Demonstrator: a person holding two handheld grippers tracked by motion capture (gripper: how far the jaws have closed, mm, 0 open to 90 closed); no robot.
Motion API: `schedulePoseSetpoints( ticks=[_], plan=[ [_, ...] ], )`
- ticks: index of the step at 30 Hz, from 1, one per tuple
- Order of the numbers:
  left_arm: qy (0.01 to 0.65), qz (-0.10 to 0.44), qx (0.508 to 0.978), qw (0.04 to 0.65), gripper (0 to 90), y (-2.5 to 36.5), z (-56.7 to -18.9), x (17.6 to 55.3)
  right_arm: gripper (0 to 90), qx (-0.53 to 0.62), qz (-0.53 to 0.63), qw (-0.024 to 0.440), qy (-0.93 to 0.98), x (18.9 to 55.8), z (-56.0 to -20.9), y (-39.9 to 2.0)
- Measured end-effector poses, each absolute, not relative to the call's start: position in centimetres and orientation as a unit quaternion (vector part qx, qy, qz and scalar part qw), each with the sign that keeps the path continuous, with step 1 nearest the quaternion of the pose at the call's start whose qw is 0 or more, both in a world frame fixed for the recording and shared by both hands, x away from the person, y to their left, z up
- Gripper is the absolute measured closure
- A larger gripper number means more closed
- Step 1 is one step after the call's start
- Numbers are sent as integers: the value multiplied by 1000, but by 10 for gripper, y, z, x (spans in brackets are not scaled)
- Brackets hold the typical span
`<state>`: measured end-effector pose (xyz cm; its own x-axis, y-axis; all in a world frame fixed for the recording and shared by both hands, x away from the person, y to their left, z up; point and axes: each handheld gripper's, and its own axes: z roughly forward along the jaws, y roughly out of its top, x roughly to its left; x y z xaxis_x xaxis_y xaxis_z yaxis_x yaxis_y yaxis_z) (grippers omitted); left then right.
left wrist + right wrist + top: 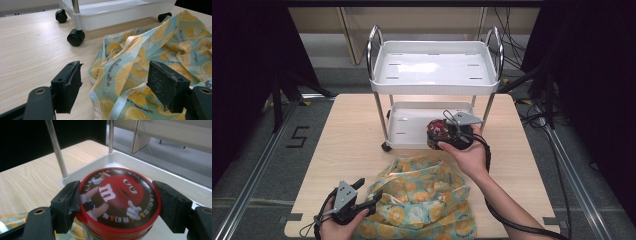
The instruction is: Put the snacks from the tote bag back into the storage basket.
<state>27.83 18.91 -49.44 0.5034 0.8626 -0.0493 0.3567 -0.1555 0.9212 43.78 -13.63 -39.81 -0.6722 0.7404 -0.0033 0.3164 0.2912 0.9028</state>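
Right claw (117, 205): it is pinching the candy tin (118, 200) by the rim of its red lid, one black pad on each side. In the high view, right of centre, the right claw (451, 131) is holding the tin (439, 133) at the front edge of the cart's lower tray (412, 124); whether the tin is already resting on the tray I cannot tell. The side grip is leaving the tin upright and its base free to be set down — my reading.

Left claw (115, 86): its jaws are standing spread, nothing between them, just above the fabric bag (150, 62). At the lower left of the high view the left claw (364, 197) is hovering at the bag's (422, 200) left edge, likely waiting to steady the loose cloth or hold its mouth open.

Fabric bag: it is lying crumpled across the bottom centre of the high view — pale blue-green with yellow citrus slices, its mouth facing the cart.

Cart (434, 75): white, two trays, chrome posts, black casters (75, 37). It is standing on the table at the upper centre of the high view, with both trays looking bare apart from the tin.

Table (347, 135): light wood grain, carrying cart and bag.

Room: grey floor is showing around the table, with a metal rail (257, 170) running at the left, cables (512, 45) trailing at the upper right, and dark curtains at both sides.
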Motion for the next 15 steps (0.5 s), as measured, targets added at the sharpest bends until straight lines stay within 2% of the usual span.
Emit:
schedulePoseSetpoints(
  ticks=[15],
  plan=[
    [426,258,715,491,265,189,-494,278,266,337,489,220,774,442,-400,-136]
  ],
)
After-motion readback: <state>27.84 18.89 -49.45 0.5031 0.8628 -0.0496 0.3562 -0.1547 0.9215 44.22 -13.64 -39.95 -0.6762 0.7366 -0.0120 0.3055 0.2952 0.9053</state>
